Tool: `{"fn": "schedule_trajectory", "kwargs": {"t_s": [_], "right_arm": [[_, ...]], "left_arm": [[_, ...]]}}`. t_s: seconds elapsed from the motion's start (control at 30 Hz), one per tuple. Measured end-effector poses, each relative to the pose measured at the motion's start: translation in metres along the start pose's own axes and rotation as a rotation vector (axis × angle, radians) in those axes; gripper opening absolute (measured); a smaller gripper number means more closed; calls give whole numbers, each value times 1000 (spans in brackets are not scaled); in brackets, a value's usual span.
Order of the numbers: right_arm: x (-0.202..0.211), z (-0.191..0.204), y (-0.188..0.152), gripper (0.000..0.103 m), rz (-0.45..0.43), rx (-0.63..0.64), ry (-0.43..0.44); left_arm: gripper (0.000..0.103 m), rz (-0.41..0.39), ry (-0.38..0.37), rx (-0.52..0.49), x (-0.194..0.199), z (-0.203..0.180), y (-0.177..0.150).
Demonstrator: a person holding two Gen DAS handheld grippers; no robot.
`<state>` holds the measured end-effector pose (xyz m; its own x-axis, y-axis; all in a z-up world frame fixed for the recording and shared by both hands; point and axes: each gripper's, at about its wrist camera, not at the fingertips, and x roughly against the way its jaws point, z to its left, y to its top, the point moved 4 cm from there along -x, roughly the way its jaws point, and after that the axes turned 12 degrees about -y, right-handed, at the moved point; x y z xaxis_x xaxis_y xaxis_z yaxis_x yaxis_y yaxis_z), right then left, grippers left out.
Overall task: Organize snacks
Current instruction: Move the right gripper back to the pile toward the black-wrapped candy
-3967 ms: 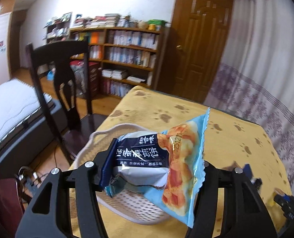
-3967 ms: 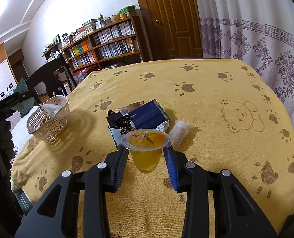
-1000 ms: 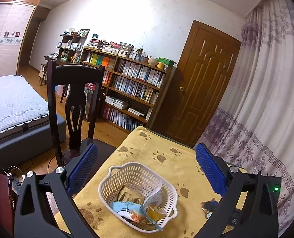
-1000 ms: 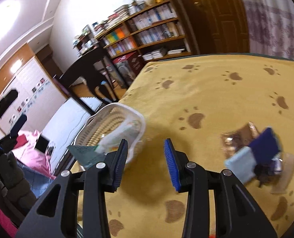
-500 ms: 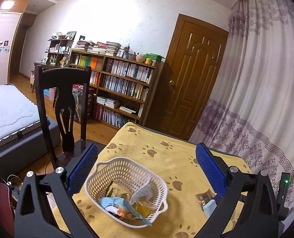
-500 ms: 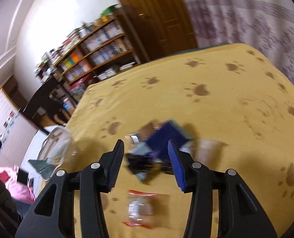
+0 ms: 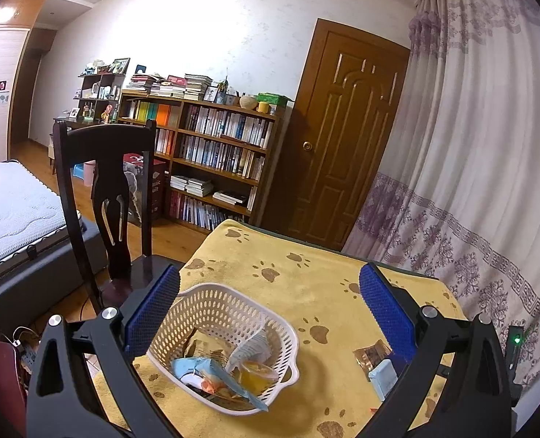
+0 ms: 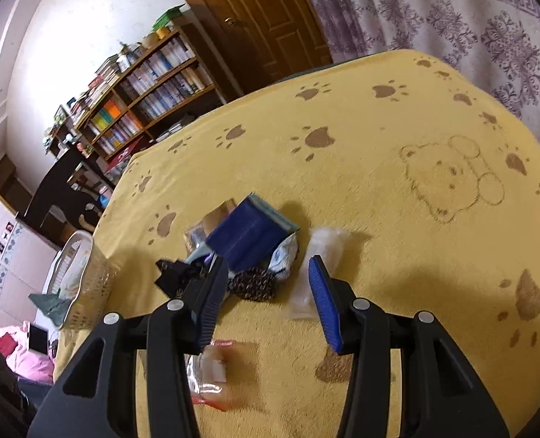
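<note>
My right claw (image 8: pixel 268 292) hangs spread and empty over the snack pile (image 8: pixel 244 252); I should straddle one packet squarely, then pinch.

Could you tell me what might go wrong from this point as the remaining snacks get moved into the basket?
1. The snacks lie in an overlapping pile: closing the right gripper on the dark blue packet may drag its neighbours along.
2. The clear packet is thin and flat on the cloth, so it might slip from the pads.
3. The white basket sits near the table edge by the chair; a push could tip it off.
</note>
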<state>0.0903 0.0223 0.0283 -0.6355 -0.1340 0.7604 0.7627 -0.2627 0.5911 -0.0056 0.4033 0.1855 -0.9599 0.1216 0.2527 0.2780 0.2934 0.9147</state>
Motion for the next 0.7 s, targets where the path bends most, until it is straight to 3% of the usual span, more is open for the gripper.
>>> {"fn": "schedule_trajectory", "kwargs": {"t_s": [0.37, 0.53, 0.7], "right_arm": [[-7, 47, -21, 47, -12, 251, 64], [-18, 61, -29, 47, -71, 408, -74], [-36, 62, -26, 47, -69, 455, -149]], "left_arm": [[100, 12, -10, -16, -3, -7, -2], [100, 16, -11, -18, -5, -9, -2], [100, 18, -14, -24, -5, -10, -4]]}}
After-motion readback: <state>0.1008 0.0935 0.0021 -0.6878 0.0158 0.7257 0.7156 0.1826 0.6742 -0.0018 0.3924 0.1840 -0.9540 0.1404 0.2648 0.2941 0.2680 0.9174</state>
